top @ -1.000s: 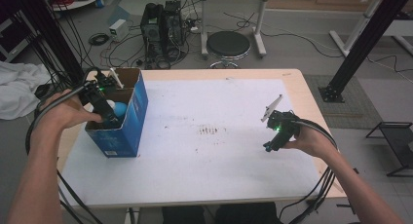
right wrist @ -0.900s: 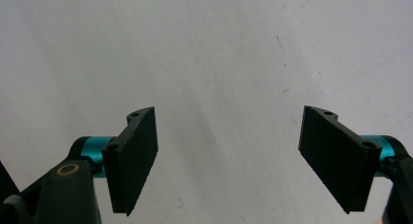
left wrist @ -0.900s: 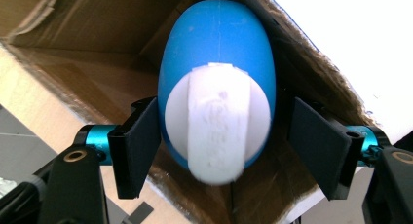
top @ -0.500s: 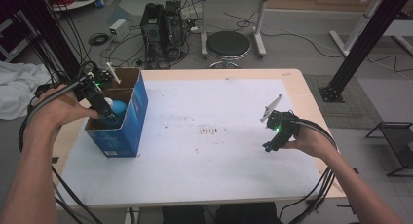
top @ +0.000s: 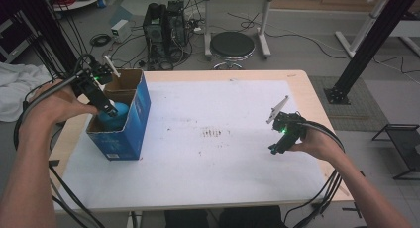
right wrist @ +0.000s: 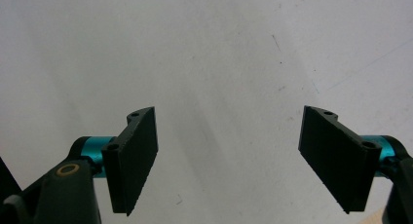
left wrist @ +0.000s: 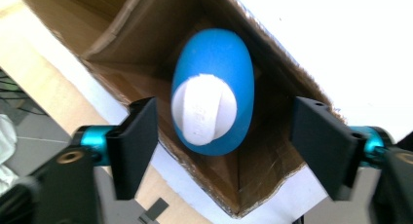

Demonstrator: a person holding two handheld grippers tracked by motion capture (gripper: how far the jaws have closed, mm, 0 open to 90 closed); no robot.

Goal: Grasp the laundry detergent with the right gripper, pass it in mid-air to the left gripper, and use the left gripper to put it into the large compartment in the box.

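Note:
A blue egg-shaped object with a white round cap lies inside an open cardboard box. In the high view the box, blue outside, stands on the table's left side with the blue object in it. My left gripper hangs over the box mouth. Its jaws have just been opening and stand apart on either side of the object without touching it. My right gripper hovers low over the white table sheet at the right, open, with nothing between its jaws.
The white sheet covers most of the wooden table. Beyond the far edge stand a round stool and a computer tower amid cables. A white cloth lies off the left side. A black frame post rises at the right.
The left gripper has risen a little out of the box and its jaws have spread off the blue object, which stays in the box. The right hand has kept still.

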